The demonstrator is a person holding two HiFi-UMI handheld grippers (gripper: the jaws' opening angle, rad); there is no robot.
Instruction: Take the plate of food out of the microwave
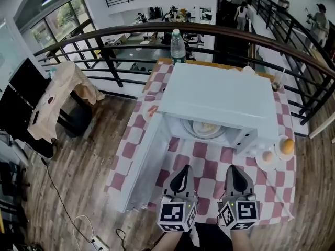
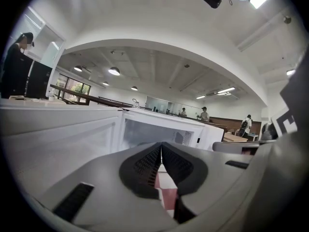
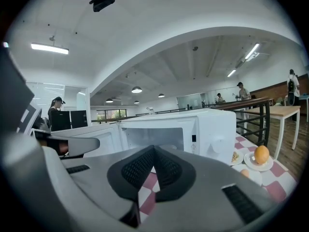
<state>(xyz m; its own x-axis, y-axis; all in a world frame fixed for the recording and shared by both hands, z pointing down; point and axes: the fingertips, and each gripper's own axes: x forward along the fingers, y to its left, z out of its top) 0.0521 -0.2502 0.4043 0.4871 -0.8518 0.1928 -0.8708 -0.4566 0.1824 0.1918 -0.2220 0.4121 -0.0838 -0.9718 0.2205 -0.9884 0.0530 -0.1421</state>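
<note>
We hold the left tool (image 1: 182, 170) and right tool (image 1: 233, 169) side by side over the red-and-white checked table (image 1: 209, 158), both with jaws together and empty. The plate of food (image 1: 205, 128) sits inside the white microwave (image 1: 220, 95), whose door (image 1: 144, 163) stands open. The table stands on a wooden floor (image 1: 78, 182) beside a dark railing (image 1: 131, 33).

This was an open-plan office, seen from an upper gallery. A black metal railing with a brown wooden handrail (image 1: 136, 29) ran along the far side; beyond it, on the floor below, stood work desks (image 1: 175, 15). Tall glass windows (image 1: 57, 22) lined the far left, people (image 1: 242, 14) stood at far right, and a white microwave (image 1: 220, 95) sat on a red-and-white checked table (image 1: 209, 163) nearby.
</note>
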